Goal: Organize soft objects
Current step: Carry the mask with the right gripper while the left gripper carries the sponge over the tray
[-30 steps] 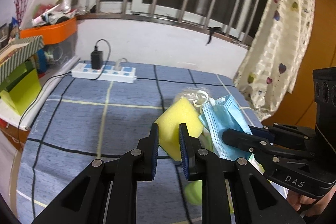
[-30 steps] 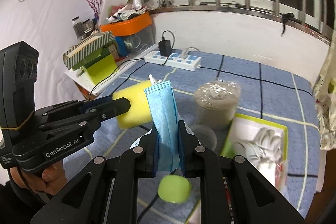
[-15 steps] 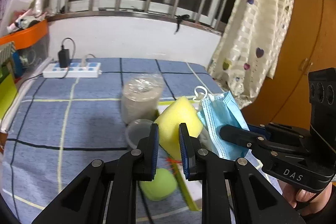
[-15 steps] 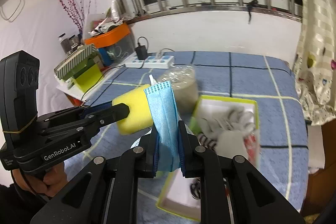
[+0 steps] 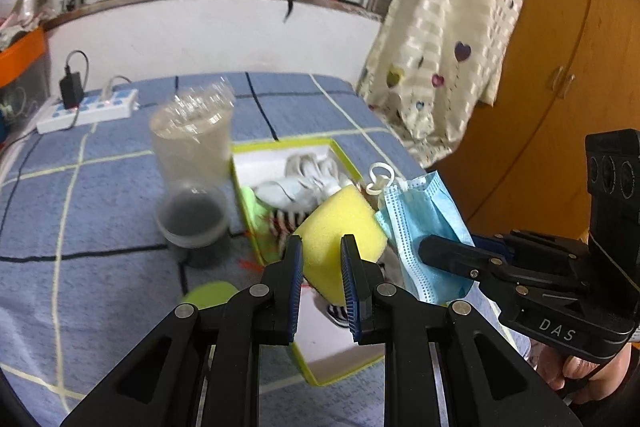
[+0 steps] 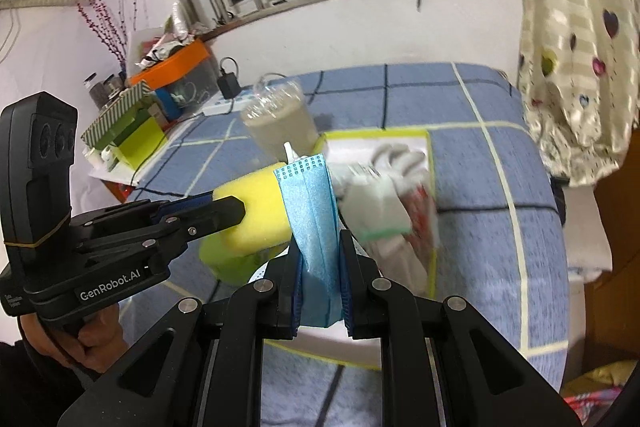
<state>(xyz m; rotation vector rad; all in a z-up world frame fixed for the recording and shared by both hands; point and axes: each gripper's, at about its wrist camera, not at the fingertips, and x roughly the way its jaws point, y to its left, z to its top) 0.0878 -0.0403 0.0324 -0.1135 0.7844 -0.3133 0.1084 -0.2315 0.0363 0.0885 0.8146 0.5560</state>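
Observation:
My left gripper (image 5: pixel 320 247) is shut on a yellow sponge (image 5: pixel 340 227) and holds it above the near end of a green-rimmed box (image 5: pixel 240 187). My right gripper (image 6: pixel 318 243) is shut on a folded blue face mask (image 6: pixel 312 211), just right of the sponge (image 6: pixel 256 199). The mask also shows in the left wrist view (image 5: pixel 424 227). The box (image 6: pixel 430 155) holds white gloves (image 6: pixel 384 179) and striped fabric (image 5: pixel 284 223).
A clear plastic jar (image 5: pixel 192 139) and its lid (image 5: pixel 192 219) stand left of the box on the blue checked cloth (image 5: pixel 80 207). A green ball (image 5: pixel 208 297) lies near my left gripper. A power strip (image 5: pixel 88 109) is at the back, a curtain (image 5: pixel 440 47) at right.
Both grippers have swung right with the sponge and mask still held, from over the open cloth to above the green-rimmed box, which has come into full view.

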